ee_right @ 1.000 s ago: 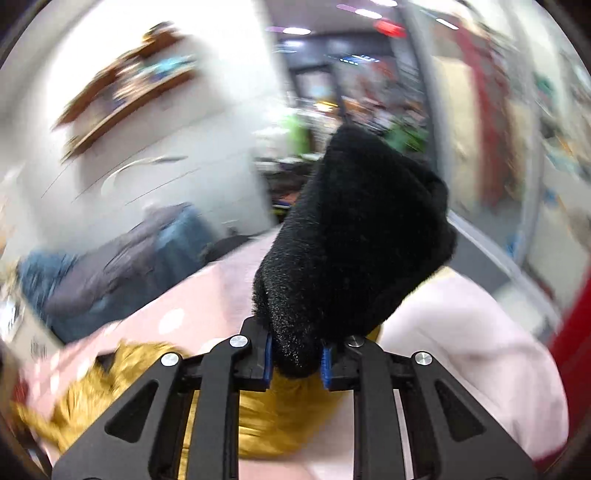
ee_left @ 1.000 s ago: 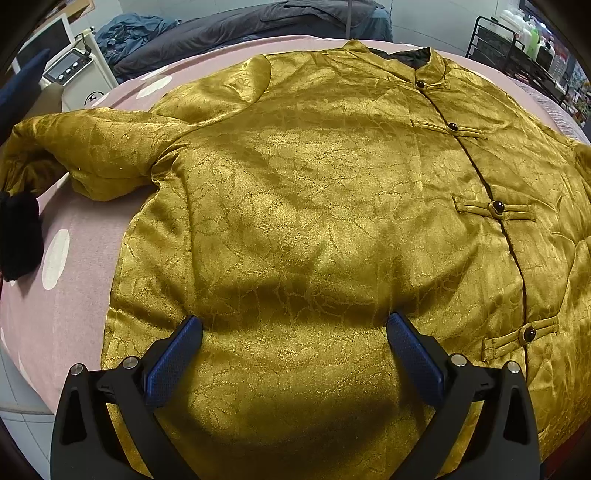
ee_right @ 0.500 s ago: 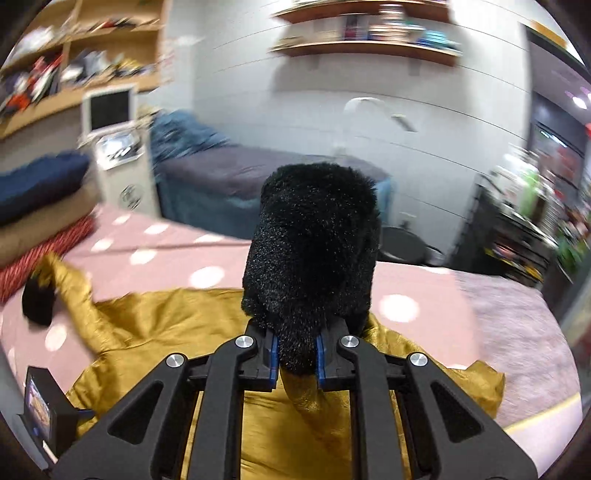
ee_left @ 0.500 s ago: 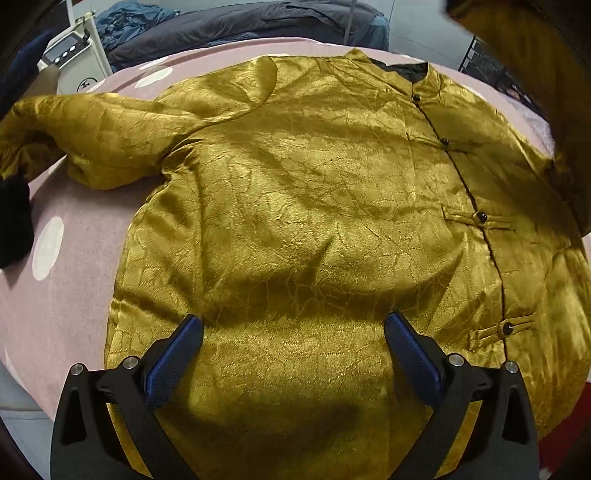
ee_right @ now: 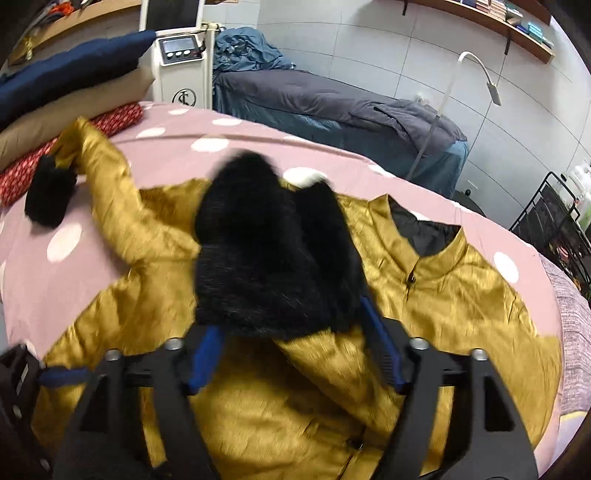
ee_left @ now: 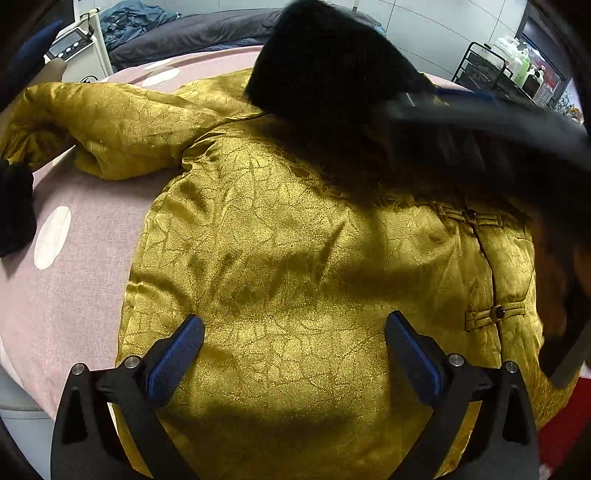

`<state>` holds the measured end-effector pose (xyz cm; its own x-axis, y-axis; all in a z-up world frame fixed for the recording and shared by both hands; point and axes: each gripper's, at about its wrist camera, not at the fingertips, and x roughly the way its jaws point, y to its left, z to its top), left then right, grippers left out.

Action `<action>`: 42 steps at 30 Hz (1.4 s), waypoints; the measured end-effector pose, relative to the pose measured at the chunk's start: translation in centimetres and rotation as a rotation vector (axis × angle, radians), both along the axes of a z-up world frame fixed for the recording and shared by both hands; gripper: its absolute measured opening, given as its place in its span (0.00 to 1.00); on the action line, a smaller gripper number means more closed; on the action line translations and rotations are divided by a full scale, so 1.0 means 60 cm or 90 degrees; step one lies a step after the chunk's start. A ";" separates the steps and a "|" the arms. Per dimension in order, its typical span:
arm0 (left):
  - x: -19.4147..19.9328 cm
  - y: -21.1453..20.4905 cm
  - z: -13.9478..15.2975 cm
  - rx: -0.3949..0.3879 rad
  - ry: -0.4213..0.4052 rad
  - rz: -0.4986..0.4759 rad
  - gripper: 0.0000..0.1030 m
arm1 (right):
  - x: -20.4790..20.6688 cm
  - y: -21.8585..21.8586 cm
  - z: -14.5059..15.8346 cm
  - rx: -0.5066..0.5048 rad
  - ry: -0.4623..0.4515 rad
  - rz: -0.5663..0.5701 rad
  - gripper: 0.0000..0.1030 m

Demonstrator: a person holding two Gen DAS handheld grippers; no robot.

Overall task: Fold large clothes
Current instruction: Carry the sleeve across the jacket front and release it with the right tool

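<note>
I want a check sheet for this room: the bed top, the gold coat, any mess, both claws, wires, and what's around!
Surface: pink dotted cover, coat on it.
Job's things: gold jacket lying front up; right sleeve's black fur cuff folded over its chest; other fur cuff on the cover.
Clutter: stacked folded textiles at the edge.
Claws: left claw open above the hem; right claw open around the cuff.
Cables: nothing seen.
Surroundings: grey bed, white machine, black wire rack, wall shelf.
</note>
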<state>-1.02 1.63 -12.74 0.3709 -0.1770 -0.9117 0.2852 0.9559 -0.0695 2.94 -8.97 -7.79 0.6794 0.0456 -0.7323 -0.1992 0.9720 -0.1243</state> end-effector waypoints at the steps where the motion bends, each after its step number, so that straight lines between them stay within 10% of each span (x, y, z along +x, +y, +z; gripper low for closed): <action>1: 0.000 0.000 0.000 -0.001 0.000 0.001 0.94 | -0.005 0.008 -0.008 -0.005 0.003 0.001 0.72; 10: 0.002 -0.010 -0.006 0.023 0.001 -0.013 0.94 | -0.092 0.012 -0.031 -0.099 -0.027 0.016 0.85; 17: -0.008 0.009 0.002 0.020 -0.003 -0.024 0.94 | -0.152 -0.044 -0.019 -0.035 -0.030 -0.019 0.85; 23: 0.013 0.057 0.047 -0.087 -0.008 0.027 0.94 | -0.177 -0.137 -0.001 0.048 -0.035 -0.130 0.85; 33: 0.182 -0.020 0.098 -0.168 -0.033 -0.054 0.91 | -0.153 -0.315 0.007 0.198 -0.011 -0.341 0.85; 38: 0.242 -0.095 0.039 -0.191 0.079 -0.102 0.30 | -0.169 -0.342 -0.003 0.218 0.010 -0.368 0.85; 42: 0.223 -0.128 0.110 -0.162 -0.039 -0.153 0.14 | -0.179 -0.348 -0.013 0.199 0.013 -0.374 0.85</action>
